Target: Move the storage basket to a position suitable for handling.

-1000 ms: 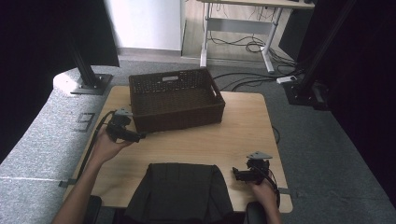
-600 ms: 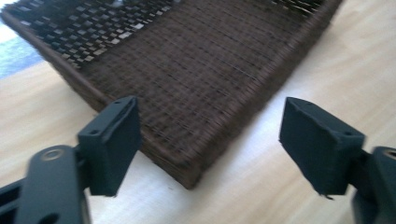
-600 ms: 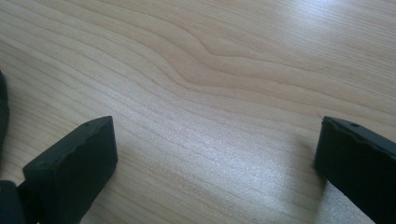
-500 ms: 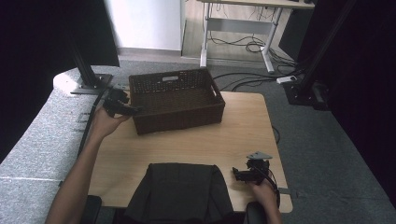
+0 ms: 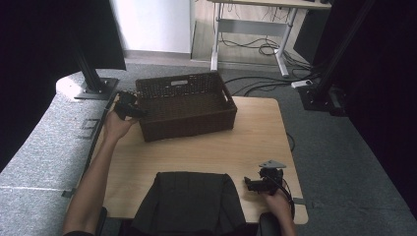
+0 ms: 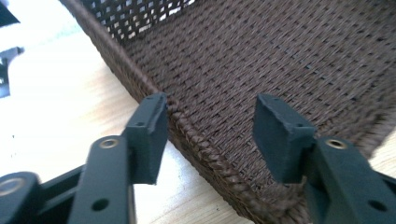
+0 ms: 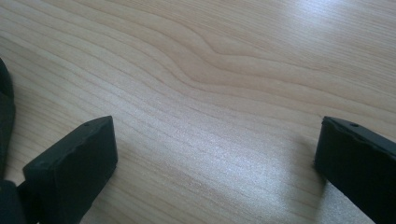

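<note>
cloth, dark and folded point(image 5: 189, 201), lies at the near edge of the table point(image 5: 255, 142), and just beside it, at the near right corner, the right gripper point(image 5: 252, 185) rests low over bare wood. its jaws stand wide apart with nothing between them, as the right gripper view shows plain wood grain between the two pads point(image 7: 74, 158).

farther away, toward the far left part of the table, sits the woven basket point(image 5: 184, 105), dark brown, with its long side parallel to the far edge. the left gripper point(image 6: 208, 135) is at the basket's left end. its jaws have just been closing, and the rim point(image 6: 187, 135) of the left wall is now between them: one pad is outside and touches the braided edge, the other is inside and not yet on the weave. so the grip is not yet made.

the basket looks light and empty. its wall is probably stiff enough to lift by, but it may flex a little, and the weave is rough, so it should not slip. the thick braided rim is the good place to hold. lifted from one end only, the far end would likely hang down, so dragging it or holding the other end as well seems safer.
</note>
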The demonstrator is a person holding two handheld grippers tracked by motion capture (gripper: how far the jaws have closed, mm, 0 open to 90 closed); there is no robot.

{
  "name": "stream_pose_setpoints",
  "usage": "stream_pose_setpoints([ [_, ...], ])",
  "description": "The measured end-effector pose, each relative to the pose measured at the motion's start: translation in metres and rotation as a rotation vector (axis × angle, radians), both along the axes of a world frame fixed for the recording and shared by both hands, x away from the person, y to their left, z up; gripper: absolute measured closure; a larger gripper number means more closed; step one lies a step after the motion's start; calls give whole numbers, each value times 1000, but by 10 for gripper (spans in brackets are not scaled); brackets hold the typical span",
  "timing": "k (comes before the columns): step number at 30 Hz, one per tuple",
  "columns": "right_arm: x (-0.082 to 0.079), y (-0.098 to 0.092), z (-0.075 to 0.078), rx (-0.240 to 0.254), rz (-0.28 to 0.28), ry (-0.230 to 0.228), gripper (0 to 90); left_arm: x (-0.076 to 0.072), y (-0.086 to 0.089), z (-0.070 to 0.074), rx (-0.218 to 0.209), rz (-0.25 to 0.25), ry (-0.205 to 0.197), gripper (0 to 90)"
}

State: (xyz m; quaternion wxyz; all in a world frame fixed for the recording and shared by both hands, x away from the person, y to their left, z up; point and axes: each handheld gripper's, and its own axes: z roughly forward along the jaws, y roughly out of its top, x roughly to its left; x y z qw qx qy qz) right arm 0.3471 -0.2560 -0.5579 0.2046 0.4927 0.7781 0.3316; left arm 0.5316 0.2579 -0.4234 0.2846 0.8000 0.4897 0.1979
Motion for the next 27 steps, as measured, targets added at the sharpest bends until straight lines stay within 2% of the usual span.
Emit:
stream_pose_setpoints([
  [3,0,0,0,0,1,0,0,2,1,-6,16,28,0,510],
  [6,0,0,0,0,1,0,0,2,4,-7,-16,46,-5,556],
  [7,0,0,0,0,1,0,0,2,5,-7,-5,53,-6,574],
  [8,0,0,0,0,1,0,0,3,5,-7,19,73,-6,582],
  [9,0,0,0,0,1,0,0,4,6,-8,10,79,4,533],
  [11,0,0,0,0,1,0,0,6,8,-10,-32,81,21,541],
  [18,0,0,0,0,1,0,0,7,4,-12,-18,95,27,608],
  [20,0,0,0,0,1,0,0,7,3,-11,-3,98,31,625],
  [27,0,0,0,0,1,0,0,6,1,-11,17,99,32,643],
])
